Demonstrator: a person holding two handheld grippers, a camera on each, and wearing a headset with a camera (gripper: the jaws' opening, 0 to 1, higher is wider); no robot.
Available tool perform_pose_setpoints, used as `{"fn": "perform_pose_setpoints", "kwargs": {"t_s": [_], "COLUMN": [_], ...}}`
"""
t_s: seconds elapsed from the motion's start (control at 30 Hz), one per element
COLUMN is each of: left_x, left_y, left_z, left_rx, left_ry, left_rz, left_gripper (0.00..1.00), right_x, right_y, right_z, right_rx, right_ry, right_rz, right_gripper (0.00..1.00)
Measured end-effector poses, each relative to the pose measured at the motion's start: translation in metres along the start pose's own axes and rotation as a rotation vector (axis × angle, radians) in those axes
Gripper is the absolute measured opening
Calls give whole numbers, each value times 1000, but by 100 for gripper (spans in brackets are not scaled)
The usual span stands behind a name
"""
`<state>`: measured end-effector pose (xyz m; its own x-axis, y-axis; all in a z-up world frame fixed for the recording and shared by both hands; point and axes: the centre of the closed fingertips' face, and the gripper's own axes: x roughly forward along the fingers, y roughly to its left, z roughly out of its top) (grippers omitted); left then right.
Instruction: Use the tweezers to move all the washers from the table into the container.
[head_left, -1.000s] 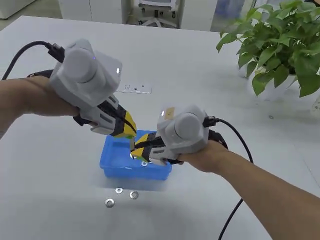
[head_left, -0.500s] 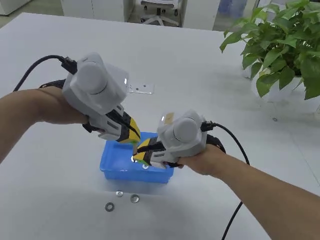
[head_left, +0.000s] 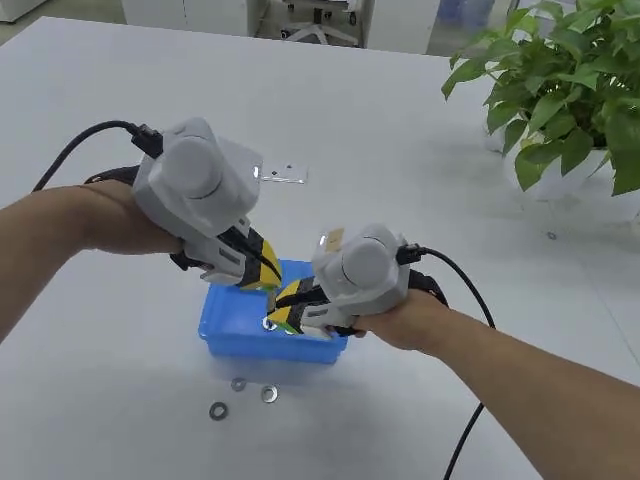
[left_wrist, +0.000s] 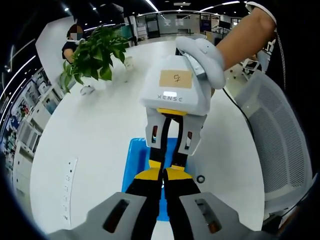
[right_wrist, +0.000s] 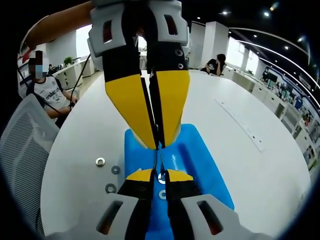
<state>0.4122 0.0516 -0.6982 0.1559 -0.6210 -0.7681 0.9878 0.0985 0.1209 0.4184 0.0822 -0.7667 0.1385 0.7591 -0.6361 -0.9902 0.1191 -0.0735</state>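
Left gripper (head_left: 264, 277) and right gripper (head_left: 284, 304) both clamp thin tweezers (right_wrist: 160, 150) over the tray (head_left: 225, 338); near washers (head_left: 238, 383) look light, flat, slippery, so nip a rim.

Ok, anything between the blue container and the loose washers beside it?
Nothing: head view shows bare table between the container and the three washers.

Bright, even overhead light, soft shadows — fisheye views bend at edges.

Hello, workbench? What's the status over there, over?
Left gripper clamps thin tweezers, right gripper jaws flank the tips, over blue container. Washers inside; three washers on table. Nothing blocking.
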Motion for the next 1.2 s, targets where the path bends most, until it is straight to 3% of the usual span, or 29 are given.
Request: {"fn": "perform_pose_setpoints", "kwargs": {"t_s": [0.3,0.9,1.2], "left_x": [-3,-23,-37], "left_y": [0,-5,-9], "left_z": [4,21,24], "left_rx": [7,30,33], "left_ry": [-4,-17,-14], "left_rz": [8,30,46], "left_gripper": [5,5,5], "right_x": [-3,-20,-26], "right_y": [-1,3,8], "right_z": [2,22,36], "right_rx": [-5,-37,-64], "right_ry": [-4,-37,-58], "right_rz": [-9,-42,-51], "right_gripper": [11,11,11]}}
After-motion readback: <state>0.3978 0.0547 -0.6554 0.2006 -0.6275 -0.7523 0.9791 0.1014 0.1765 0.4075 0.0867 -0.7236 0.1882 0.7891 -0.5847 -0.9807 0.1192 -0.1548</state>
